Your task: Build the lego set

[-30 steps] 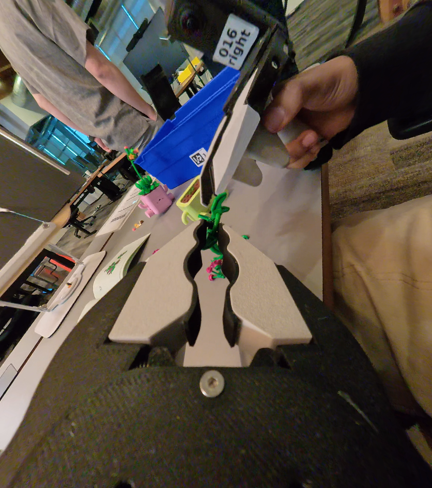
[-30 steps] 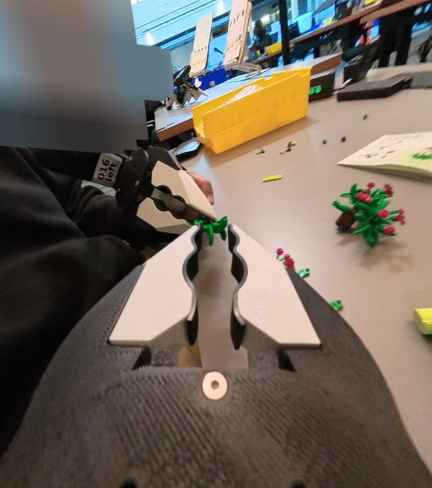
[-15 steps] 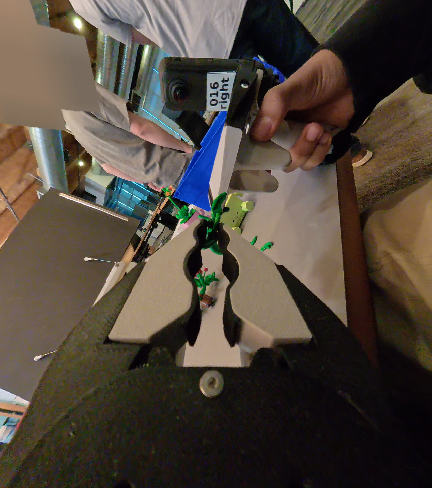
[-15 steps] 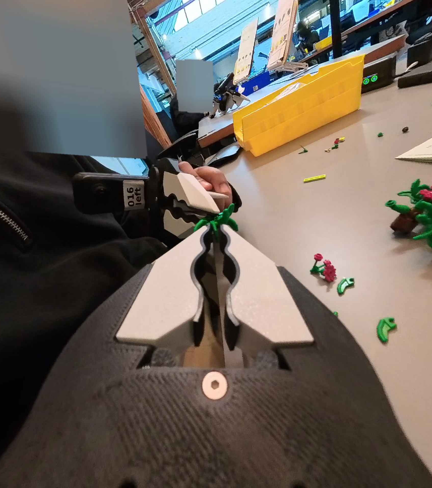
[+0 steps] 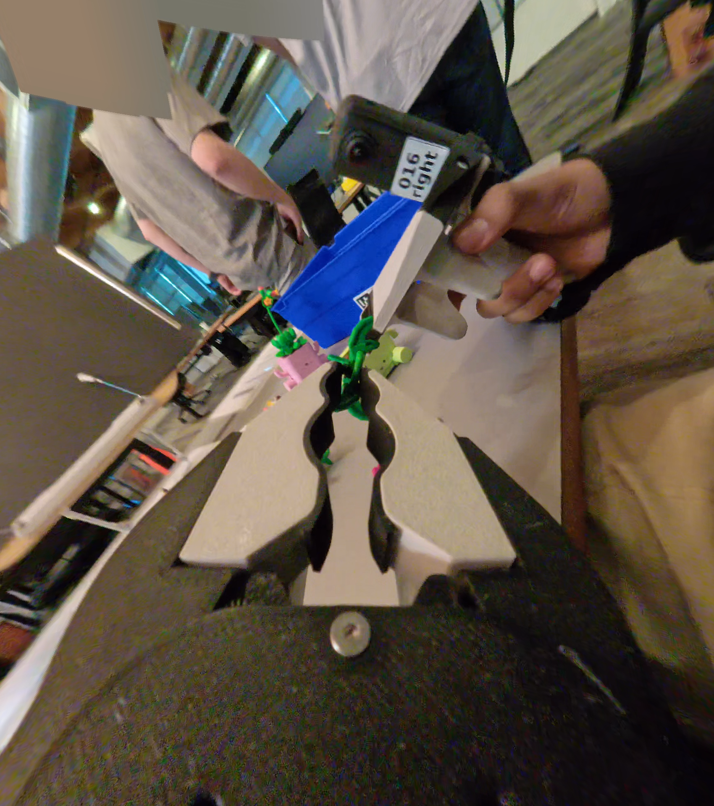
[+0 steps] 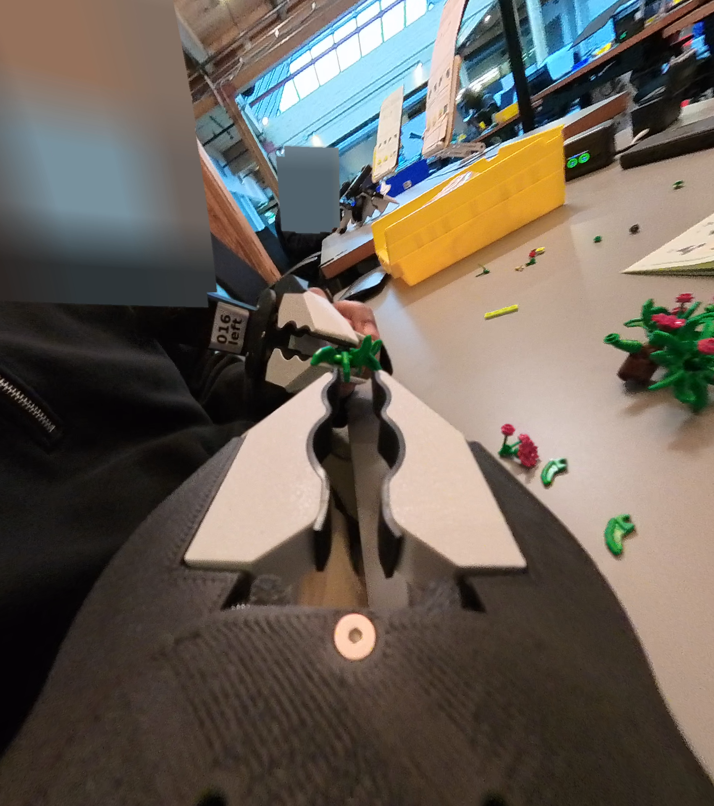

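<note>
Both grippers are meeting in the air just off the table's (image 6: 521, 392) near edge, the left gripper (image 5: 348, 384) clamped on a green leafy stem (image 5: 355, 370) and the right gripper (image 6: 355, 375) pinching its leaves, apparently joining pieces; next calls for a steady, aligned press

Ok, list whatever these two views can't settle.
- Left wrist view: where the left tool grips the green stem; its fingers cover it.
- Right wrist view: whether the right tool clamps the stem or just touches it; the tips hide contact.
- Right wrist view: the booklet, cut by the right edge.
- Left wrist view: the pink pot, small and half hidden.
</note>
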`<state>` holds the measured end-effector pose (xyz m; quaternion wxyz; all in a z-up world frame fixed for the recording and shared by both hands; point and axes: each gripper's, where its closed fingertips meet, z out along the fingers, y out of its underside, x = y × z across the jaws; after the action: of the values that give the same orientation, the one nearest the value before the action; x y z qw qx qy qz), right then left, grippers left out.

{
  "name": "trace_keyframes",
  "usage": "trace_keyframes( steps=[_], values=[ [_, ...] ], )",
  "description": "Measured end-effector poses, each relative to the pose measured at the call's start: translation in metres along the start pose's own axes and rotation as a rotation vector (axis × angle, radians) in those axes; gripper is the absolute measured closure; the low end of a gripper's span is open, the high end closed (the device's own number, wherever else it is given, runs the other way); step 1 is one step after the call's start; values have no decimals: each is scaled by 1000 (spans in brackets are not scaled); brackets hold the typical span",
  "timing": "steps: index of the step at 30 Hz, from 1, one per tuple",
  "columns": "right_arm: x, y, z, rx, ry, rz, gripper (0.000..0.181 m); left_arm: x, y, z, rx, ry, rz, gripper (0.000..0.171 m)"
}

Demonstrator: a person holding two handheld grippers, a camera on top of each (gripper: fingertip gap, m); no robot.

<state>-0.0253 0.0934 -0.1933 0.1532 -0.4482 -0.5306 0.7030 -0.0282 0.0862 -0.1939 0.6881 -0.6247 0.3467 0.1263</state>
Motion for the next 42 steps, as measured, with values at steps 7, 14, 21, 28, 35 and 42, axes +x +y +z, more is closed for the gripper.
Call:
trace_keyframes(
  steps=[7, 14, 21, 28, 35, 42],
  values=[
    [1, -14, -7, 75, 57, -90, 168, -17, 10, 0, 23, 53, -391, 165],
    [7, -7, -5, -5, 188, -297, 169, -36, 13, -5, 83, 68, -607, 165],
    [8, -3, -2, -31, 191, -298, 169, -51, 20, -9, 142, 90, -852, 166],
    [9, -4, -2, -27, 191, -284, 169, -59, 27, -11, 182, 125, -1016, 166],
    [10, 1, 1, -59, 197, -292, 169, -56, 26, -10, 197, 183, -1096, 166],
    [10, 2, 2, -67, 194, -286, 170, -62, 31, -12, 229, 205, -1214, 166]
  ],
)
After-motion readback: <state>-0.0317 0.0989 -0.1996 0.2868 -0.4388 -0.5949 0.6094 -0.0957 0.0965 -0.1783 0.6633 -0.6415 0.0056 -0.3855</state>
